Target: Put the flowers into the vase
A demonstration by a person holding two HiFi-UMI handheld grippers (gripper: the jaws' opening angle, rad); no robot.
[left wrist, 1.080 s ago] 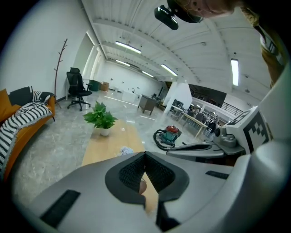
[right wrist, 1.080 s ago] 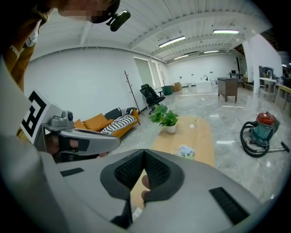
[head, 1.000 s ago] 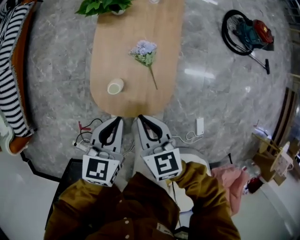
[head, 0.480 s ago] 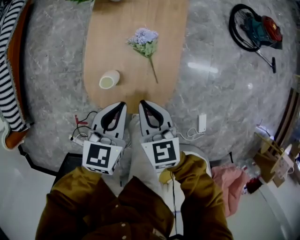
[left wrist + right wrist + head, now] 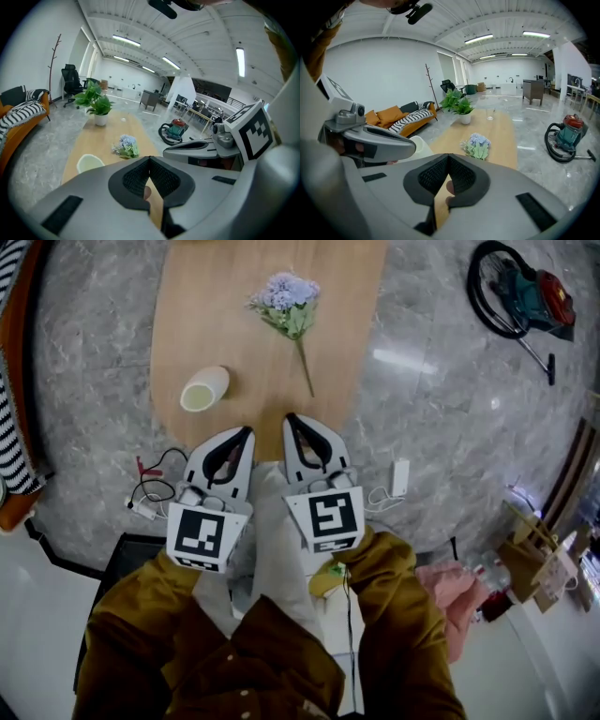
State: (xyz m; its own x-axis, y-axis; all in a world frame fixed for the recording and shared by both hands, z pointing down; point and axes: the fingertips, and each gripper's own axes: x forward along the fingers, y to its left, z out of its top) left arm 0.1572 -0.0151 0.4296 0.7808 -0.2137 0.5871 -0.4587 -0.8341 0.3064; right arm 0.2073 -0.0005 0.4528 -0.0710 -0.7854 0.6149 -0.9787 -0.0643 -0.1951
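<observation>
At the near end of the oval wooden table (image 5: 253,334), task not yet begun. The left gripper (image 5: 246,433) and right gripper (image 5: 291,420) sit side by side, each w/ jaws pressed together on nothing and angled down at the tabletop, prob. a ready pose before the first reach. Both must open before any pick.

The flowers (image 5: 286,304), a pale-blue bunch, lie flat mid-table w/ the stem end toward the grippers, an easy end to pinch. The right gripper is the nearer one. The white vase (image 5: 203,388) stands apart to the left, mouth up, on the left gripper's side, handy for steadying.

Nothing lies btwn the grippers and either item. Farther up the table, a potted plant (image 5: 96,105) and a drinking glass (image 5: 490,114) are well clear. On the grey stone floor (image 5: 422,409): vacuum cleaner (image 5: 525,296) at right, cables (image 5: 150,493) by the table end, striped sofa (image 5: 21,110) at left.
</observation>
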